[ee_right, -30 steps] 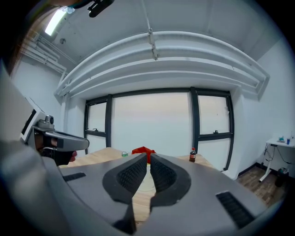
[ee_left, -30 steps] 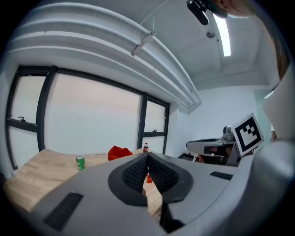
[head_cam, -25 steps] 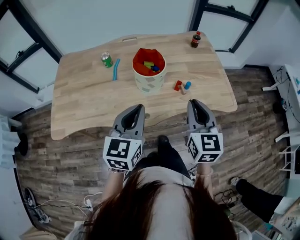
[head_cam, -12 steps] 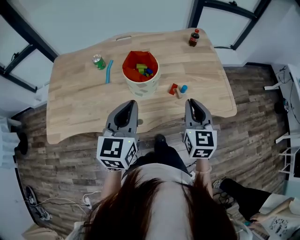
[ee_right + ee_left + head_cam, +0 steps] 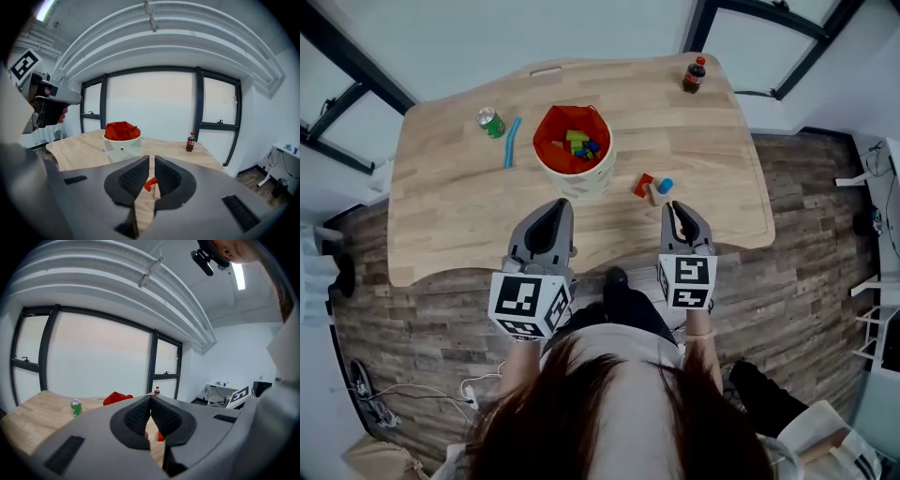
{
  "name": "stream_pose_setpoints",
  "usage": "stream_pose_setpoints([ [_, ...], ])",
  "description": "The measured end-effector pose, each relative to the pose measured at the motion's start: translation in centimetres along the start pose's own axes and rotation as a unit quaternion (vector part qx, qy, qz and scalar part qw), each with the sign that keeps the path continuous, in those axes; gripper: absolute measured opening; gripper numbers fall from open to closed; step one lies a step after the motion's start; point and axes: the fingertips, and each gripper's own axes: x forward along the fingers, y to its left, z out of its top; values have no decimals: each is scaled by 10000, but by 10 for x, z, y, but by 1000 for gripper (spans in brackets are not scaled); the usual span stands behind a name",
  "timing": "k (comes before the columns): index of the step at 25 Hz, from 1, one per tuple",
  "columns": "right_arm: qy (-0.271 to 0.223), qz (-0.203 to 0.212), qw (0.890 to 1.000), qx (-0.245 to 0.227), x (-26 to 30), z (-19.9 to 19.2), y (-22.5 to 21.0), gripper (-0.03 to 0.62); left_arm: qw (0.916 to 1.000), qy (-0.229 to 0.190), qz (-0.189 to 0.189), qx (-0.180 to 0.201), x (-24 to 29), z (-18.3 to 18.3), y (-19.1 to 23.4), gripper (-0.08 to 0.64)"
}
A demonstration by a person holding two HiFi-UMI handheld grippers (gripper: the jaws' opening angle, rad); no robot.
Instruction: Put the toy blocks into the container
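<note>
Jaws together, red block (image 5: 150, 183) beyond them, container (image 5: 123, 145) behind left

A pale round container (image 5: 581, 176) with red lining stands upright mid-tabletop (image 5: 450, 216), holding green, yellow and blue blocks (image 5: 579, 142). To its right, towards the near edge, a red block (image 5: 643, 185), blue block (image 5: 665, 186) and tan block (image 5: 654, 196) lie clustered

No print is legible on the bottle (image 5: 694, 75) or can (image 5: 490, 122)
</note>
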Motion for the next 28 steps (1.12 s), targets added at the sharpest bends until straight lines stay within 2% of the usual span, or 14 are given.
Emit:
stream_pose_setpoints([
  [15,502,517,9974,-47,54,-52,-10,35,9978,58,646,-144,27,-2,20,9],
  [28,833,677,9942,-91,83,-87,-11,37,9974,114,708,-56,35,-1,27,9],
])
